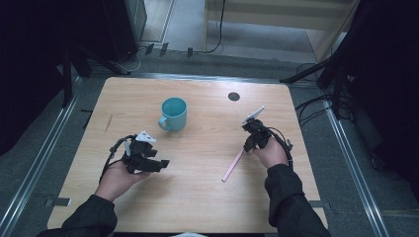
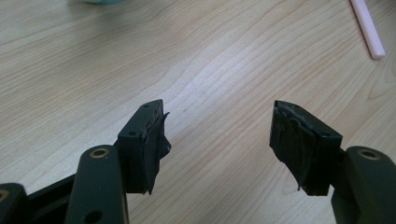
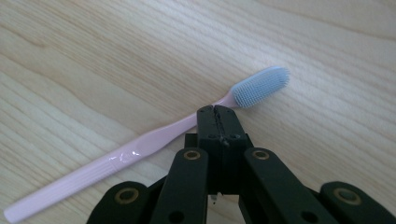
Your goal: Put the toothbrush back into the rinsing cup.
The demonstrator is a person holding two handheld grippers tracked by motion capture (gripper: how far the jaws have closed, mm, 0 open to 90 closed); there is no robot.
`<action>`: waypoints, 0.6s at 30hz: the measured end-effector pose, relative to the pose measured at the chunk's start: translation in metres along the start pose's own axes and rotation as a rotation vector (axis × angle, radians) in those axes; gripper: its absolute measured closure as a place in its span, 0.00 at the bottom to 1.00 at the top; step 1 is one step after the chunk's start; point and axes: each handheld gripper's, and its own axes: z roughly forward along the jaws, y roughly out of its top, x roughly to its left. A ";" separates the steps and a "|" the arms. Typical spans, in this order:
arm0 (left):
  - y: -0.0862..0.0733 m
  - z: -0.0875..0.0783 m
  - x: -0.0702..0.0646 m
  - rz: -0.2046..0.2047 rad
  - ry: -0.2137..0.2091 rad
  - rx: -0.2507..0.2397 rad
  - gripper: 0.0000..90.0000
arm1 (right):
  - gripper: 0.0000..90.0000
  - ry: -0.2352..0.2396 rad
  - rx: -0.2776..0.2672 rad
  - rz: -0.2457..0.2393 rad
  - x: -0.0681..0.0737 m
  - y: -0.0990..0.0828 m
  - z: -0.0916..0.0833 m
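Your right gripper (image 3: 218,109) is clamped on the toothbrush (image 3: 140,149) neck; lift evenly so the long handle doesn't swing. Left gripper (image 2: 219,135) stands apart, empty.

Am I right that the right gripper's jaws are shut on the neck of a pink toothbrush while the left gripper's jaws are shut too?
Not quite: the left gripper is open, with a wide gap of bare table between its jaws, as the left gripper view shows. The rest holds: the right gripper is shut on the neck of the pink toothbrush.
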 end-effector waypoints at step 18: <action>0.000 0.000 0.000 0.003 -0.004 0.001 0.40 | 1.00 0.004 -0.008 -0.035 0.019 0.035 0.009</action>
